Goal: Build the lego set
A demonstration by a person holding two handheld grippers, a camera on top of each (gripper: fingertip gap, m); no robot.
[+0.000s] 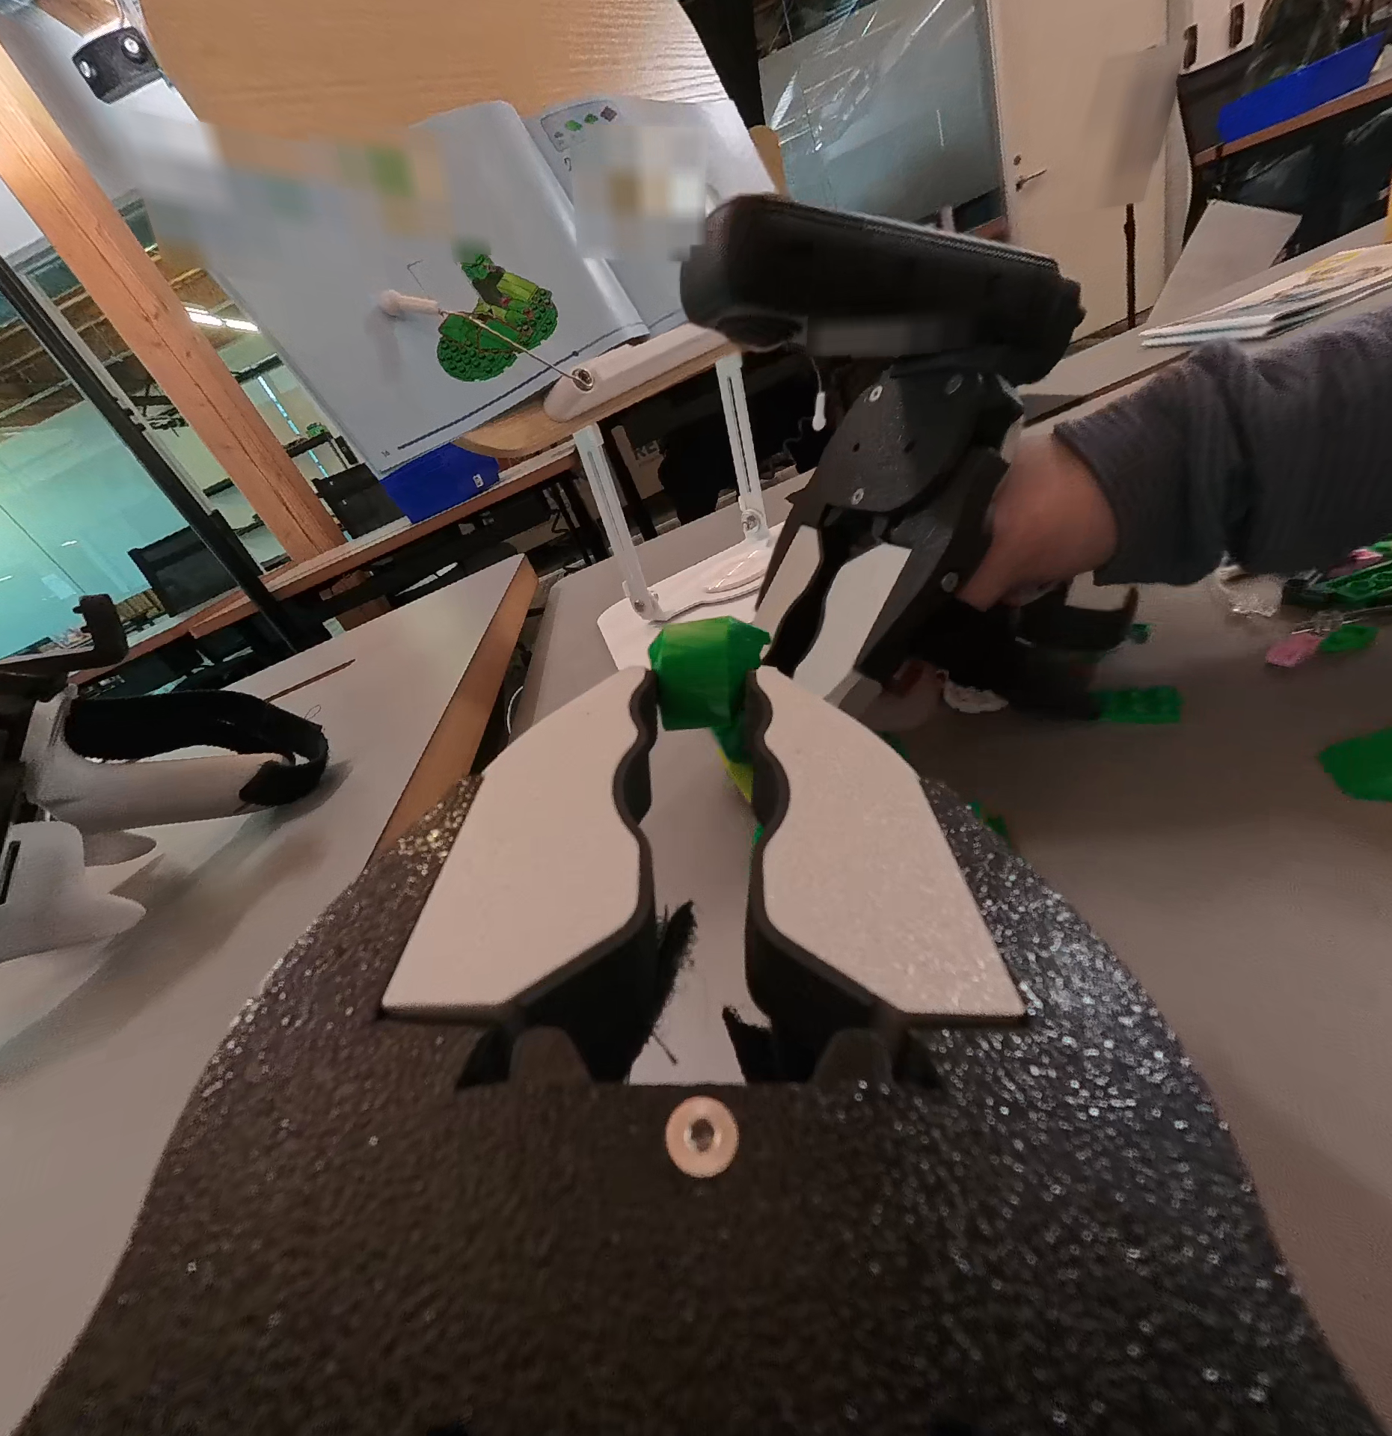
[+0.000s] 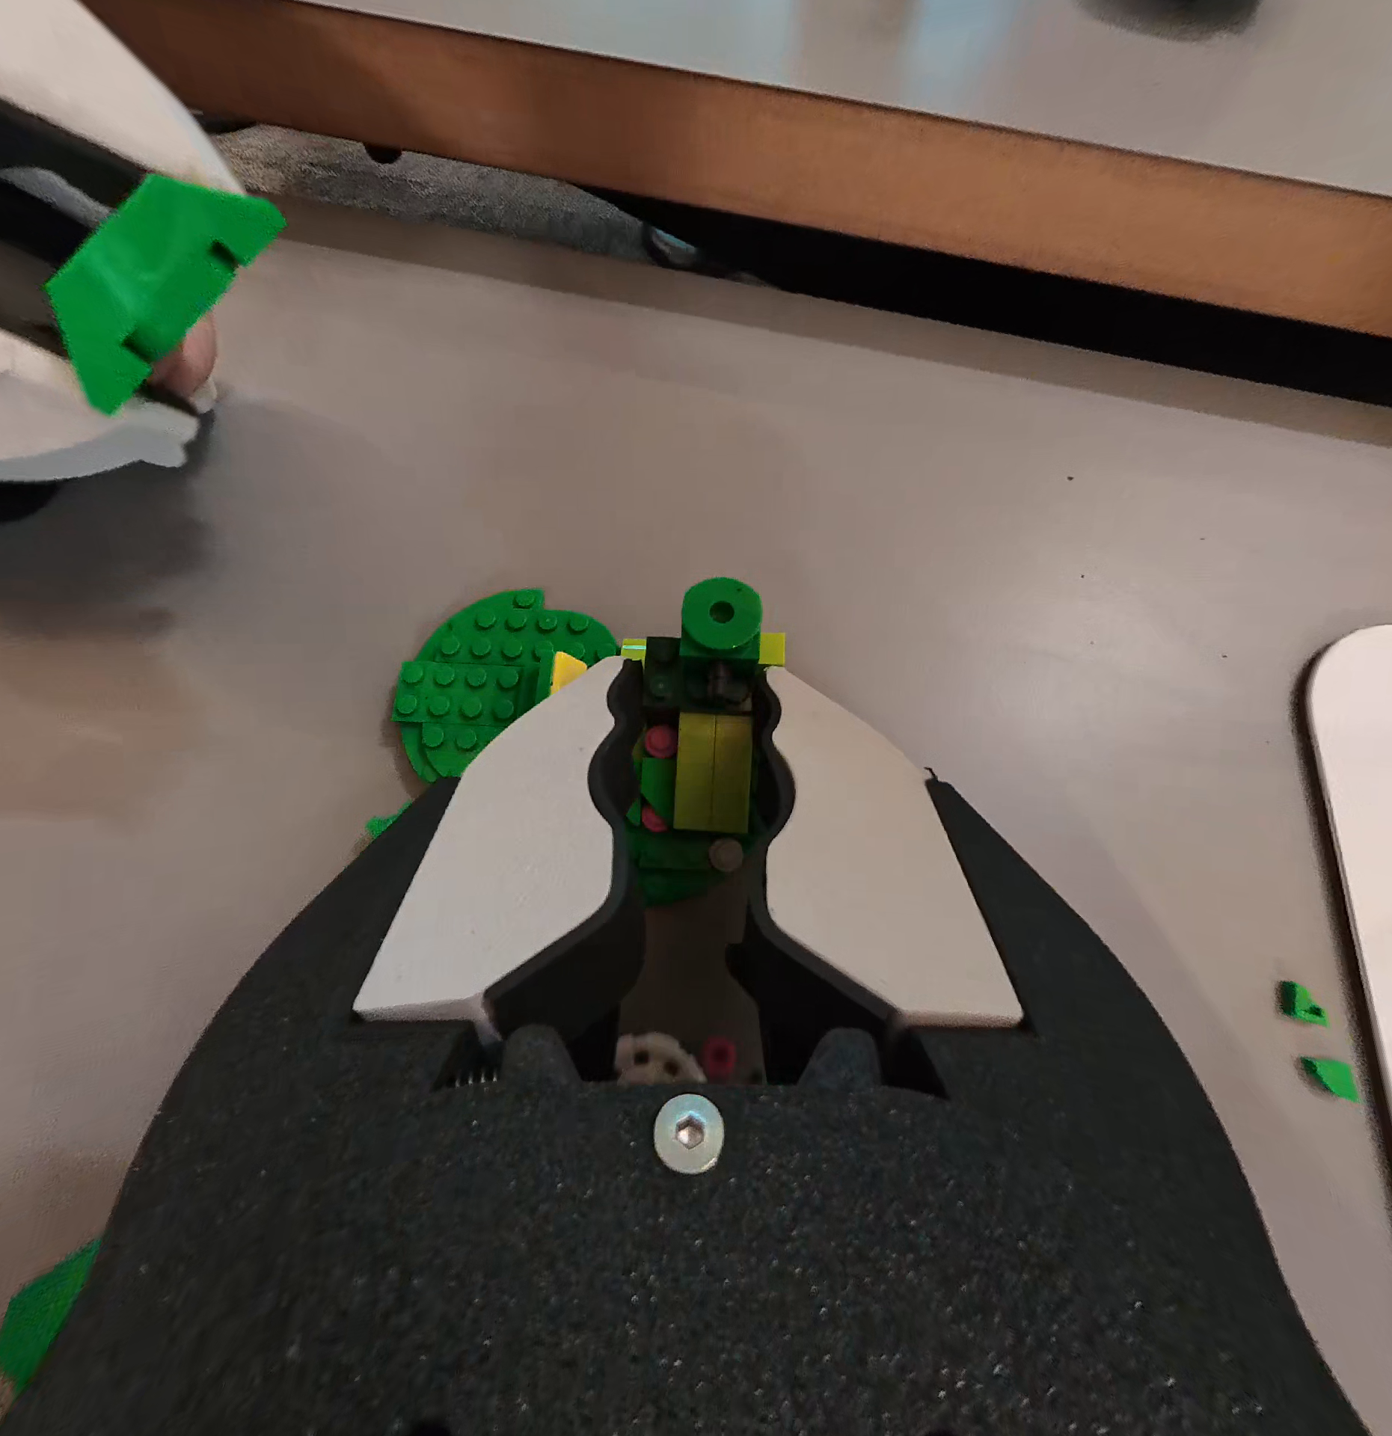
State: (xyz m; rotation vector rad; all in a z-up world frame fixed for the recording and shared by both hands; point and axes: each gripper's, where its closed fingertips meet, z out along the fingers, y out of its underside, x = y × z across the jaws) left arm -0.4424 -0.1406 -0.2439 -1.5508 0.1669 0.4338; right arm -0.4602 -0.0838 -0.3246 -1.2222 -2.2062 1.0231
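My left gripper (image 1: 700,688) is shut on a flat green lego plate (image 1: 704,668), held above the table. In the right wrist view that plate (image 2: 160,284) shows at the upper left between the left gripper's white fingers (image 2: 63,435). My right gripper (image 2: 696,672) is shut on the small lego build (image 2: 712,769), made of green and lime bricks with pink studs and a round green piece on top. The build sits on a round green studded base (image 2: 483,684) on the grey table. In the left wrist view a hand holds the right gripper (image 1: 828,660) pointing down at the table.
An open instruction booklet (image 1: 475,311) rests on a white stand (image 1: 677,575), whose base also shows in the right wrist view (image 2: 1369,855). Loose green pieces (image 1: 1135,703) lie at the right, and small ones (image 2: 1302,1010) near the stand. A white and black headset (image 1: 172,746) lies on the neighbouring table. The left gripper's tips are roughly 10 cm from the right gripper's.
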